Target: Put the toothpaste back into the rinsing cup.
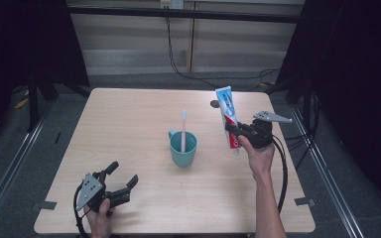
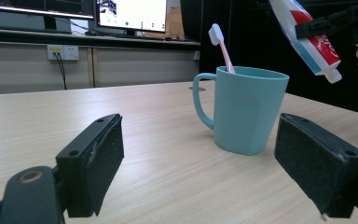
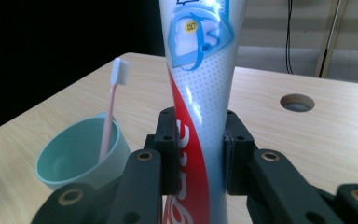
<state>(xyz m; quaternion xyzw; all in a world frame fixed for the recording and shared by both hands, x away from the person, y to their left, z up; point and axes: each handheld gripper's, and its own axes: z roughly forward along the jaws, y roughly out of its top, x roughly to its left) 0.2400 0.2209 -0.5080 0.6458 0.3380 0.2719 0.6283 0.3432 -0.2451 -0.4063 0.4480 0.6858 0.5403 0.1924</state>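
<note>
Right gripper [image 1: 239, 133] has its fingers clamped on the toothpaste tube [image 1: 226, 112], held above the bench [image 1: 129, 114] (cap end down). Left gripper [image 1: 121, 179] fingers are spread wide, gripping nothing, near the mug [image 1: 183, 148].

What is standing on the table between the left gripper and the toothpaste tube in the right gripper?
In the high view, the teal cup with a pink toothbrush in it stands between the left gripper and the toothpaste tube.
</note>
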